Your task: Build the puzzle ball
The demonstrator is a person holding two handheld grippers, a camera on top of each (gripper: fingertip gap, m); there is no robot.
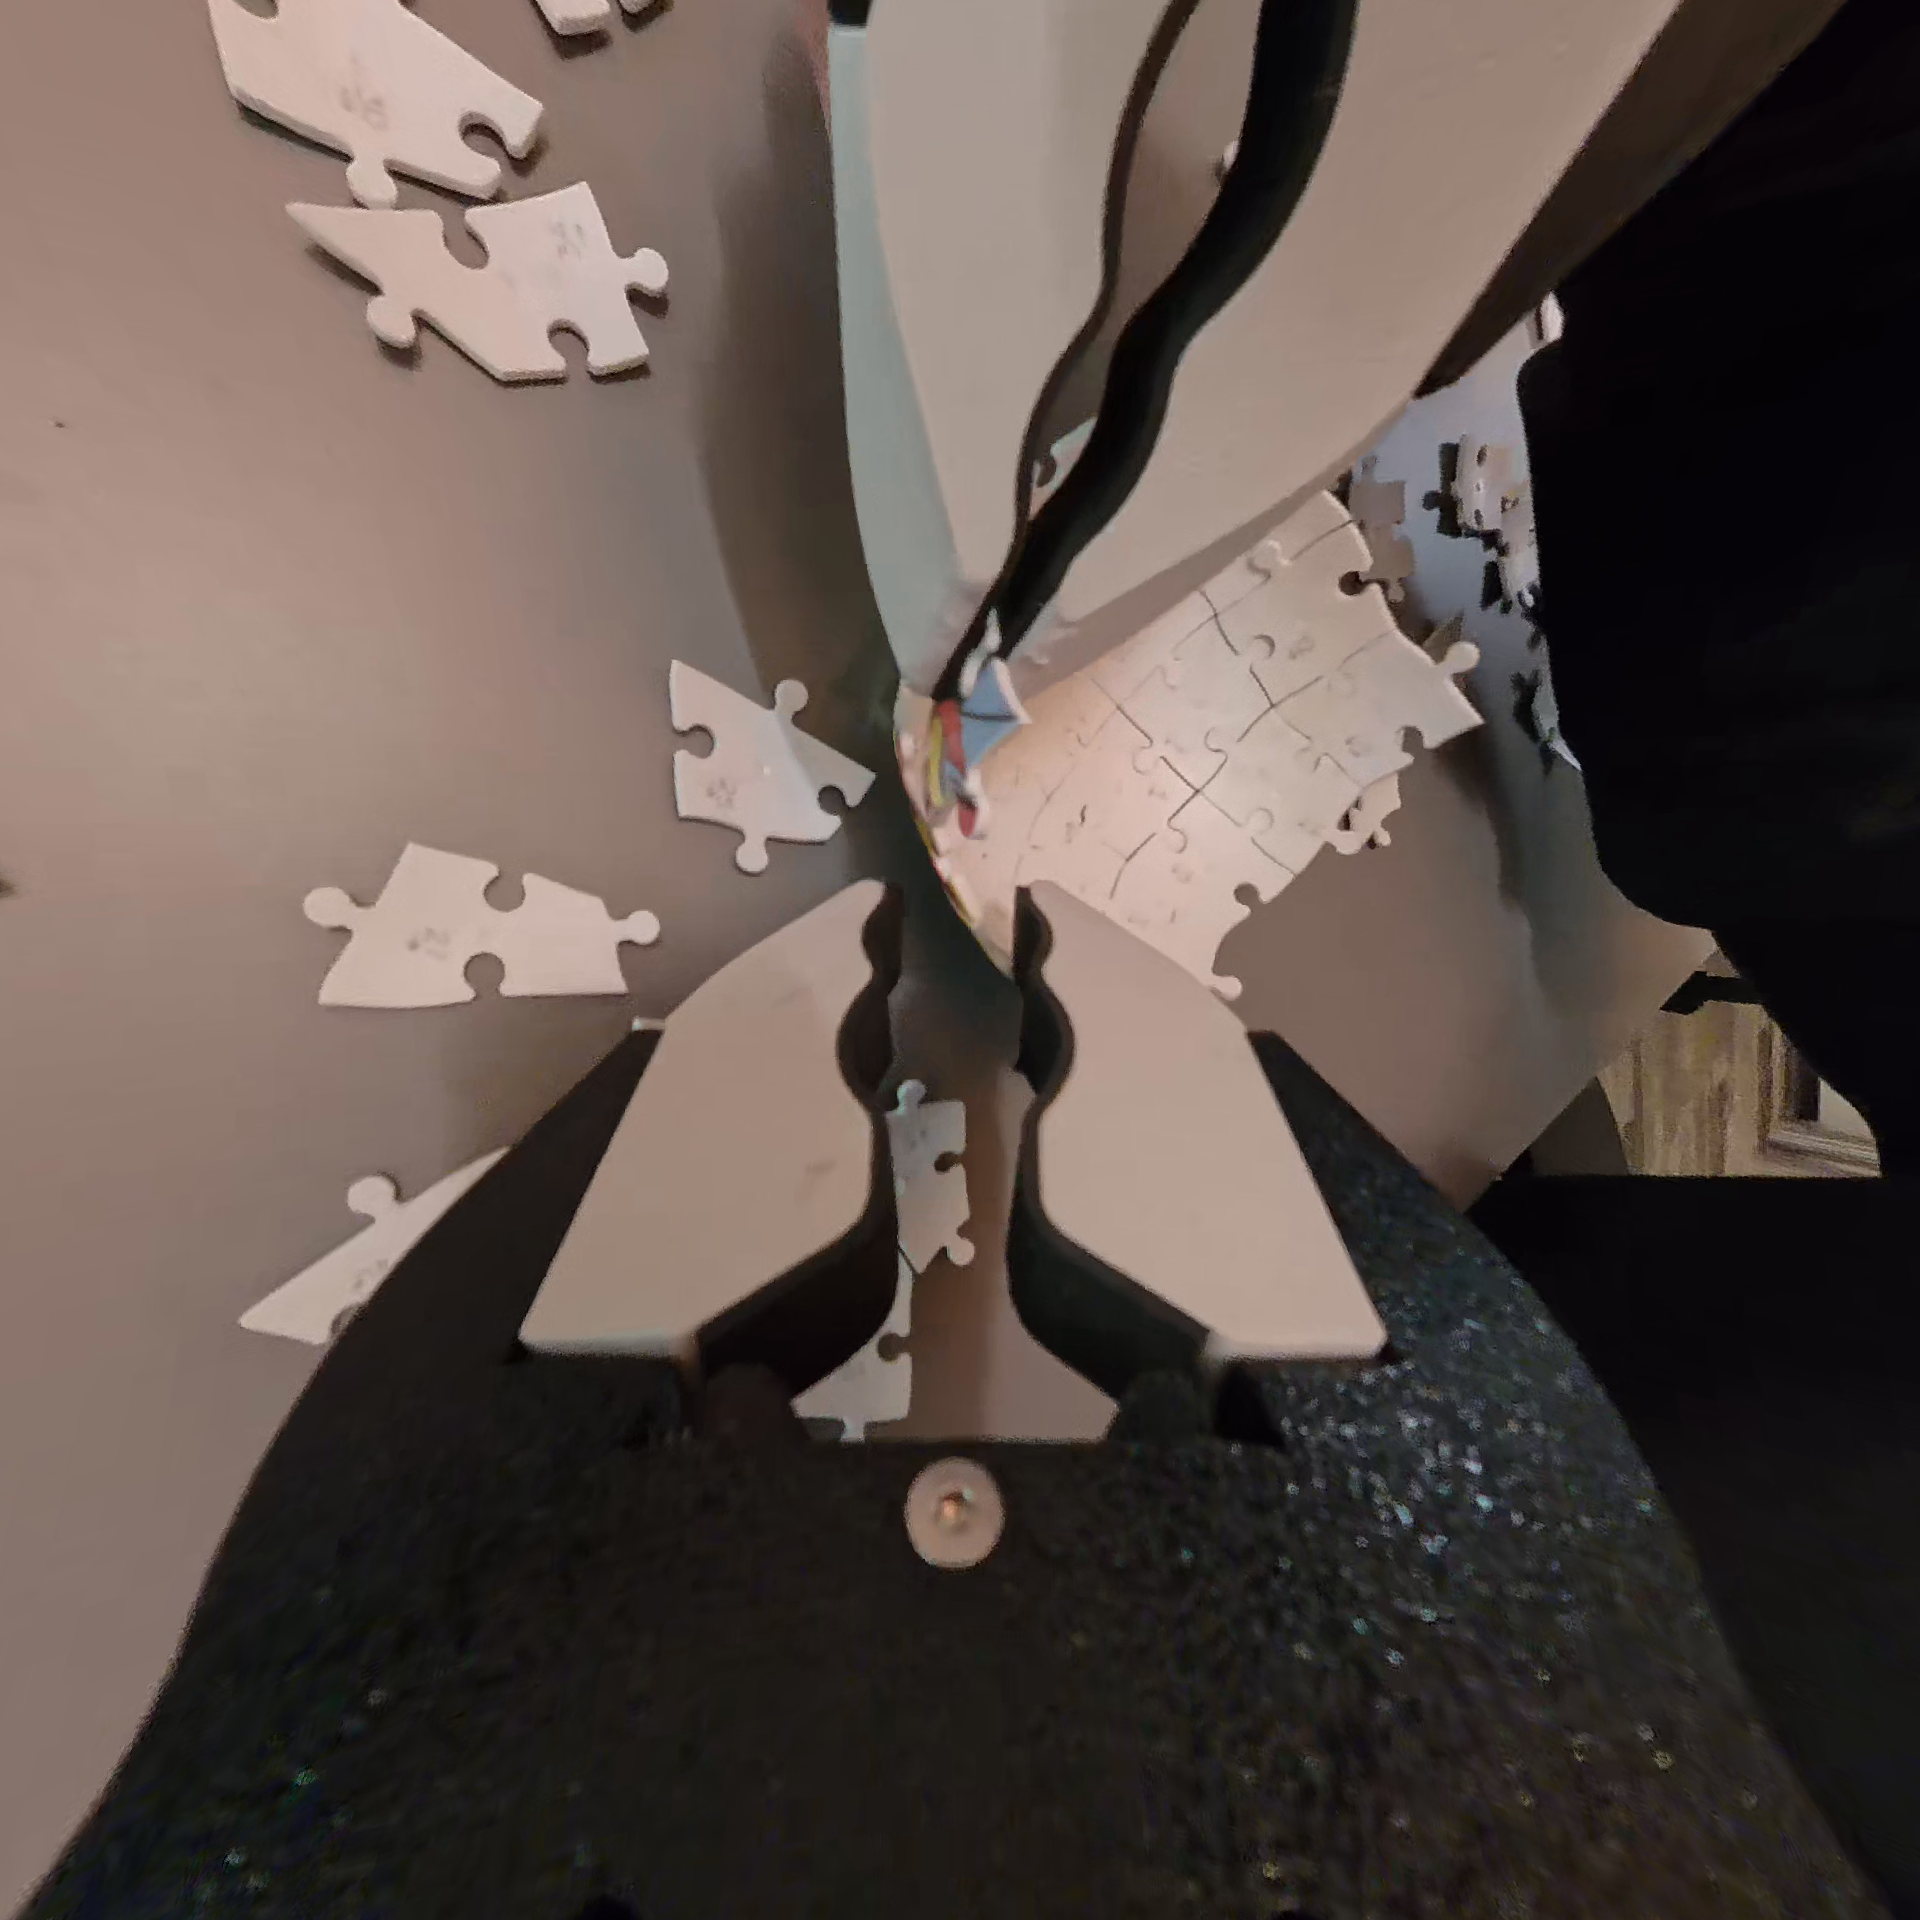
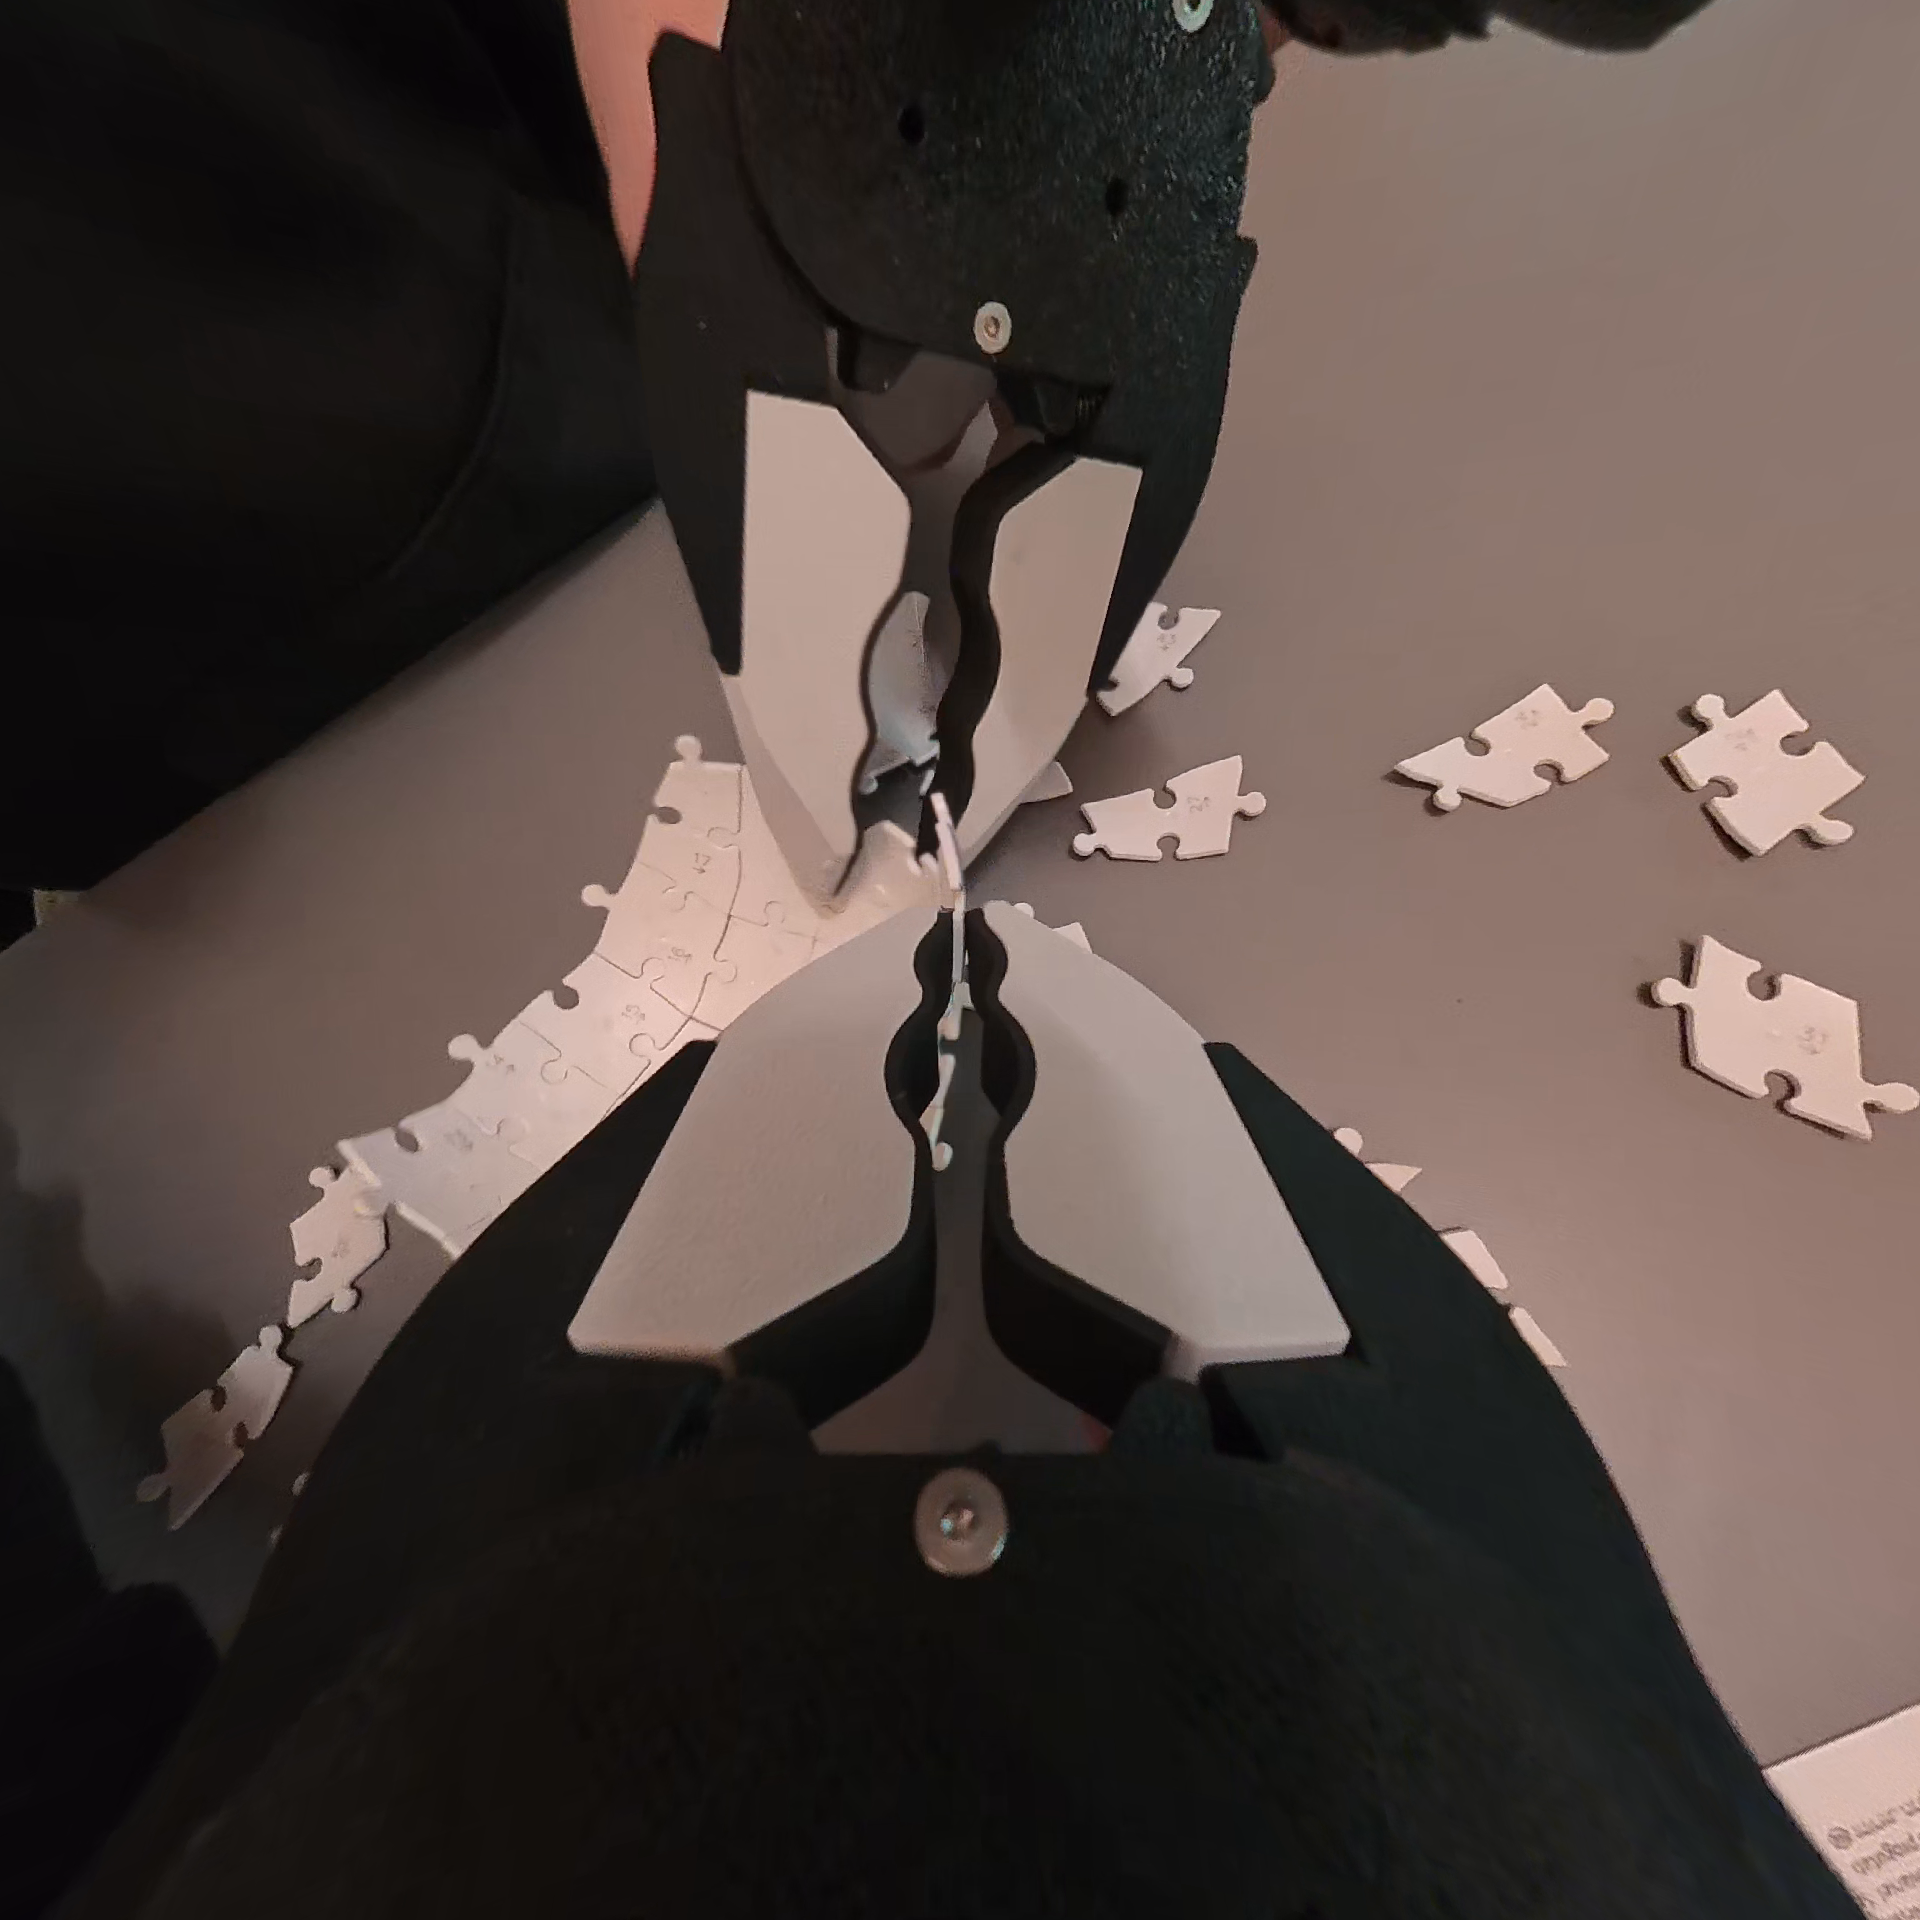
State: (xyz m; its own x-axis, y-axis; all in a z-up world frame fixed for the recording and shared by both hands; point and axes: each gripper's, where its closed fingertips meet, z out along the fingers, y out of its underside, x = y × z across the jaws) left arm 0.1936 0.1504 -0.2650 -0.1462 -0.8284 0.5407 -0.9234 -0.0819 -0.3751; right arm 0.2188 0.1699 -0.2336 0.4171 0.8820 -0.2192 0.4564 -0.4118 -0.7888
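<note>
Meanwhile right claw [image 2: 956,940] pinching upright puzzle piece [image 2: 948,847], left claw [image 1: 954,914] narrowly parted, loose pieces [image 2: 1169,812] around.

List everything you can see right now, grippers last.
Table: one, grey, beneath everything.
Joined puzzle arc: one, white, left of the grippers.
Loose puzzle pieces: at least five, white, scattered to the right.
Paper sheet: one, white, bottom right corner.
Held puzzle piece: one, white, edge-on.
Dark sleeve: one, black, upper left.
Left gripper: open, tips at the arc.
Right gripper: shut on the held puzzle piece.
</note>
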